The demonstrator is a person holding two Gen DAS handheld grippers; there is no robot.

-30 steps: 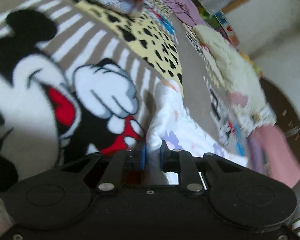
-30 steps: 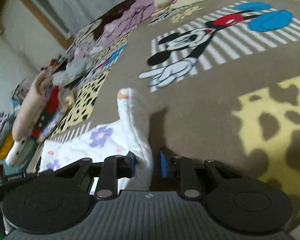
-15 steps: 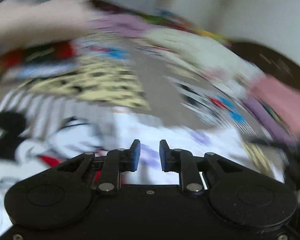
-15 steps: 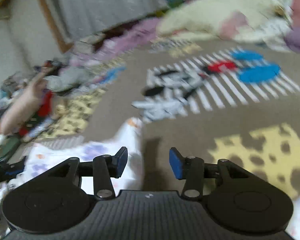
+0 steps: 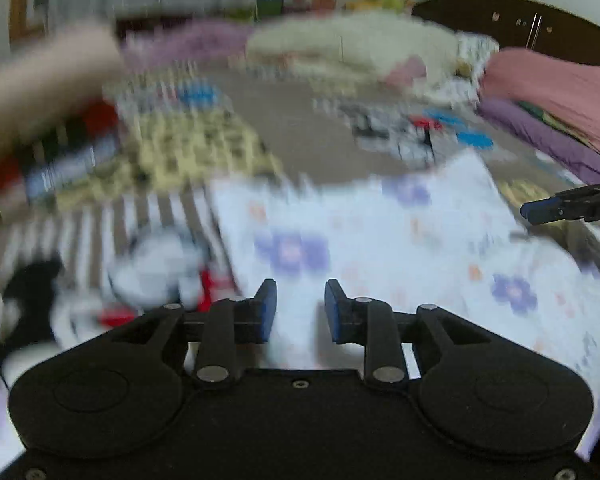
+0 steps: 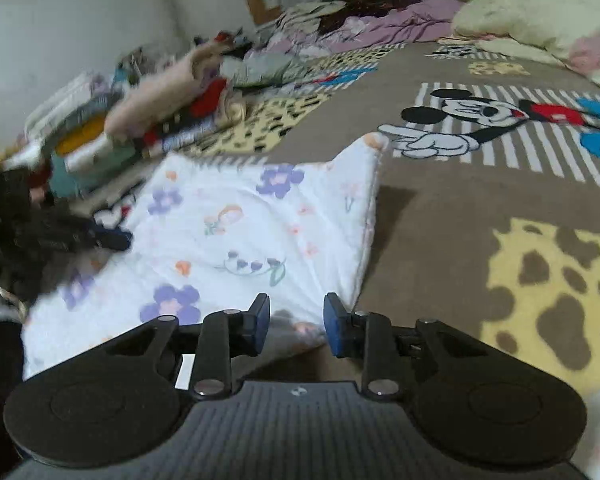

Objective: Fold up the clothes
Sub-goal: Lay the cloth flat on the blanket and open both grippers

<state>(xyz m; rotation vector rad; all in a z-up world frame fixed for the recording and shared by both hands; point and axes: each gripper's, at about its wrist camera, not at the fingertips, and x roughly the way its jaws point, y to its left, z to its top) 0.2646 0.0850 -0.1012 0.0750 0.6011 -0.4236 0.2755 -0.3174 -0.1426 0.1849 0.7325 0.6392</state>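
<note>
The white floral cloth (image 6: pixel 240 236) lies spread on the cartoon-print blanket (image 6: pixel 440 216) covering the bed, its right edge running straight up to a raised corner just beside the printed white glove. The right gripper (image 6: pixel 296 320) hovers over the near edge, fingers closing but apart, pressing on nothing. The left gripper (image 5: pixel 300 310), in a blurred view, has its fingers opening above the cloth, released. Bare brown blanket stretches right of the cloth; a stack of folded clothes (image 6: pixel 140 128) crowds the left.
</note>
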